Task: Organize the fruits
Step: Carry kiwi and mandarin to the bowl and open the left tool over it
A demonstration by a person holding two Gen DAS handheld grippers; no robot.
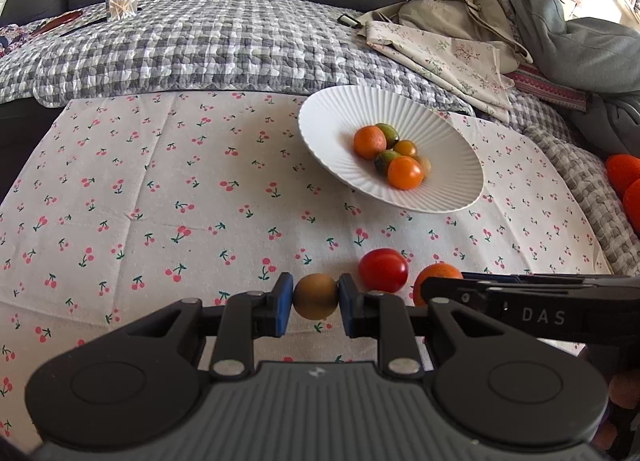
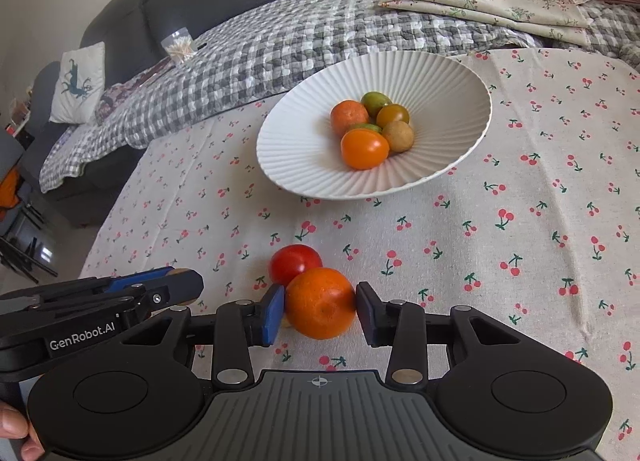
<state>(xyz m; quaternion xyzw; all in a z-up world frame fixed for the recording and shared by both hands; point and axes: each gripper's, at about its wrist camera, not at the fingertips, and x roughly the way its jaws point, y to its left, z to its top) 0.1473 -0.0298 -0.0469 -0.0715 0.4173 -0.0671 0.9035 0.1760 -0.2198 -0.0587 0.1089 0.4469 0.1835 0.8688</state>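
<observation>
1. While the left gripper (image 1: 315,298) pinches a small brown fruit (image 1: 315,296) just above the surface (image 2: 520,189), the right gripper (image 2: 320,311) brackets an orange (image 2: 320,308), seemingly touching both sides.
2. Next, I judge, both go to the white bowl (image 2: 440,73).
3. The red tomato (image 2: 294,263) remains; the orange's underside is hidden.

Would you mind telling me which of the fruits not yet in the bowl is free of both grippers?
The red tomato alone. The brown round fruit sits between the left gripper's pads, and the orange sits between the right gripper's pads.
</observation>
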